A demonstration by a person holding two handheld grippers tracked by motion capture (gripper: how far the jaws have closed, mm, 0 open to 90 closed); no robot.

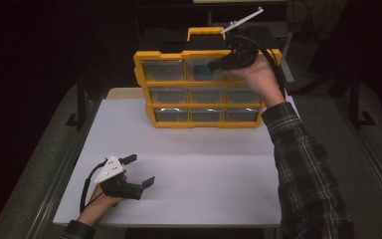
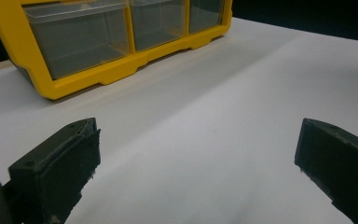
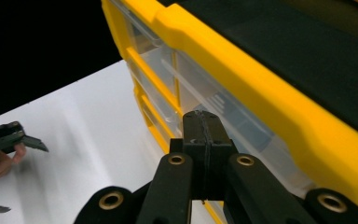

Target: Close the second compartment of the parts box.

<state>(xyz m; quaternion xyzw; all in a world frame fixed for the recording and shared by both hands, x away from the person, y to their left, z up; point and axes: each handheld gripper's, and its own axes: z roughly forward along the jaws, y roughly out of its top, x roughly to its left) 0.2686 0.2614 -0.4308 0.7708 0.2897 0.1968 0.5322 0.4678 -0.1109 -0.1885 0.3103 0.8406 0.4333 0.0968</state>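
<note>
Near edge: left gripper (image 1: 138,172) rests on the white counter (image 1: 204,164), jaws spread, holding nothing. Beyond: yellow organiser (image 1: 204,89) stands upright at the counter's far side. Right gripper (image 1: 218,63), jaws pressed together, meets a clear top-row drawer (image 1: 206,69), perhaps touching its front. Risk: a push up high, unbraced, could tip the organiser backward.

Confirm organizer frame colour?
Yellow frame, clear drawers; best in the high view.

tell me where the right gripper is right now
In the high view the right gripper is up at the top row of the yellow drawer organizer, jaws closed against the front of its middle drawer.
</note>
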